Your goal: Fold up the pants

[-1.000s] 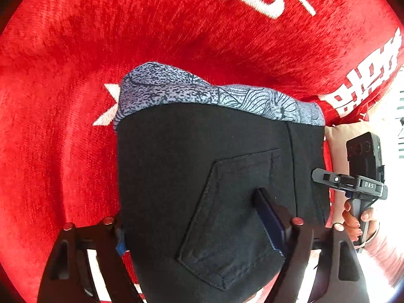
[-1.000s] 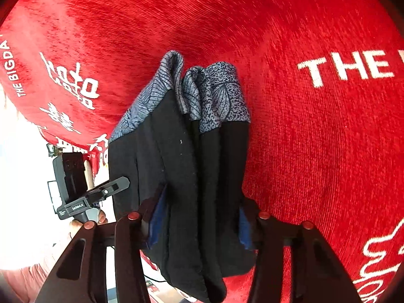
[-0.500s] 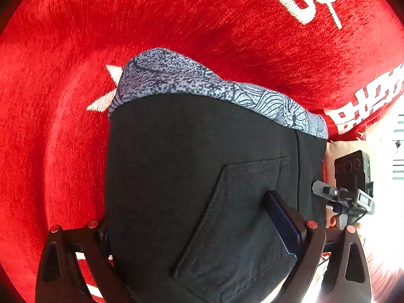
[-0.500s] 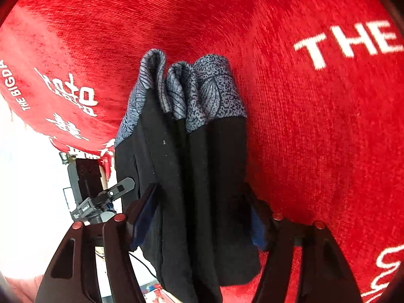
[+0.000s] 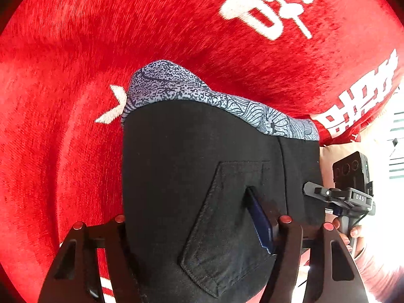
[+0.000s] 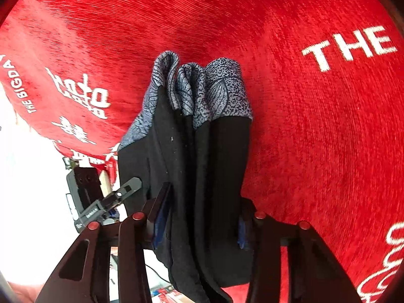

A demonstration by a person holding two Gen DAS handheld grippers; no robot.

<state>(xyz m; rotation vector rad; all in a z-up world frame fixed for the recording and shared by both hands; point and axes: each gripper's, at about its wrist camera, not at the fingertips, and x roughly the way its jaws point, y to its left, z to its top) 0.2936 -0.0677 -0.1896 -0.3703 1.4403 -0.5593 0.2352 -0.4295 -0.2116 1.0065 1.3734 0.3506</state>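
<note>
Black pants [image 5: 202,164] with a grey patterned band [image 5: 176,88] lie folded into a thick bundle on the red cloth [image 5: 63,126]. A back pocket faces the left wrist view. My left gripper [image 5: 186,214] straddles the bundle and its jaws are closing; the blue right pad [image 5: 260,222] presses into the pocket, while the left finger is partly hidden behind fabric. In the right wrist view the pants [image 6: 202,164] show several stacked layers edge-on. My right gripper [image 6: 204,202] clamps those layers from both sides, its jaws also closing.
The red cloth [image 6: 315,139] carries white lettering and spreads wide around the bundle. The table edge drops off at the lower left [image 6: 83,156]. Each gripper shows in the other's view: the right one [image 5: 348,192] with a hand [image 5: 353,232], and the left one [image 6: 101,197].
Both pairs of jaws spread wider around the bundle half a second ago and have since narrowed onto it. The left view shifted slightly, with more white lettering in sight at the top.
</note>
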